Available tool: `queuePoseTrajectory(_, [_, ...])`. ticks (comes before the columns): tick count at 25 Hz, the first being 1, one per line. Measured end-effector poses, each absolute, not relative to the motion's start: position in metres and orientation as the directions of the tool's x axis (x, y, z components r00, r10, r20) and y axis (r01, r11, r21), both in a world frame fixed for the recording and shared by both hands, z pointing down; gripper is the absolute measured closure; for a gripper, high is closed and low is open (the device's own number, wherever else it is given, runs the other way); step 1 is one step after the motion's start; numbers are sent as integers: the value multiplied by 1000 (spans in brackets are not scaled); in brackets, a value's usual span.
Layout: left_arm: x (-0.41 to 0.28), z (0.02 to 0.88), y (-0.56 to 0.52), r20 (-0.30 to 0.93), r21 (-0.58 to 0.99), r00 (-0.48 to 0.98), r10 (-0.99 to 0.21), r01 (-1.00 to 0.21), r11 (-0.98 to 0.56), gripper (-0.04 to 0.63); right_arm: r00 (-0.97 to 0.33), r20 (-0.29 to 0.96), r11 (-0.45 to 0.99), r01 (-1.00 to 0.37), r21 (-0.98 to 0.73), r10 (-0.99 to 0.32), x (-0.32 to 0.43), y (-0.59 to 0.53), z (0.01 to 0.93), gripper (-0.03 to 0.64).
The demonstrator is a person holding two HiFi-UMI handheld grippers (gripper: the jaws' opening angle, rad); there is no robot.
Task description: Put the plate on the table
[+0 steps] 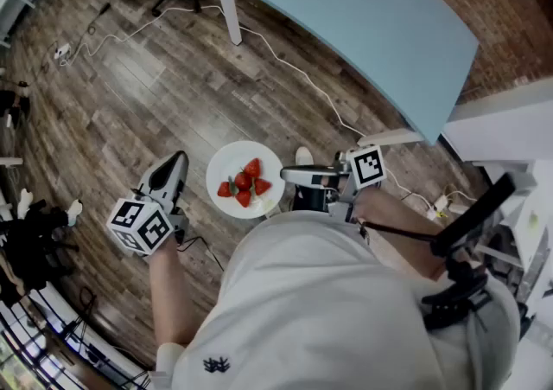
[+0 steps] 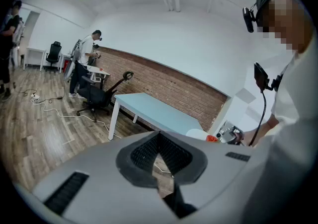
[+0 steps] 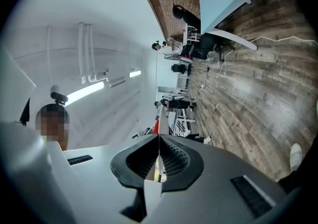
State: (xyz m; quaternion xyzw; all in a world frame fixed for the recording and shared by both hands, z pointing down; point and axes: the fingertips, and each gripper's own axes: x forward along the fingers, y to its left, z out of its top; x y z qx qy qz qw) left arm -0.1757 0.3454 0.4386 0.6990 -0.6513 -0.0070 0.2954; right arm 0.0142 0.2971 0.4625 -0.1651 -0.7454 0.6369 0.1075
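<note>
My right gripper [image 1: 289,177] has its jaws pressed on the right rim of the white plate [image 1: 226,165], which carries some strawberries [image 1: 246,182] and hangs above the wooden floor [image 1: 130,94], close to my body. My left gripper [image 1: 177,159] is just beside the plate on its left, jaws together with nothing between them. The light blue worktop [image 1: 363,16] stands well apart, ahead of me.

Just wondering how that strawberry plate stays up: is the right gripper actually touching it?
Touching. The right gripper view shows the right gripper clamped on the plate, whose thin white rim runs edge-on between its jaws.
</note>
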Motion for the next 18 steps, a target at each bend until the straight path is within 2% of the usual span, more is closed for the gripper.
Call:
queuePoseTrajectory(6, [-179,438,347,401,358,140,-905,-933,15,594,-923,-82,88,123,-989,377,10,305,458,598])
queuePoseTrajectory(12, [-128,441,350,541,166,220,-812,-974,-154,594,-951,-63,101,98,-990,303,38,310,466,598])
queuePoseTrajectory(18, [-105,440,344,563,156,264,-783,-964,-213,594,-973,-39,126,69,-990,225,52,299,472,598])
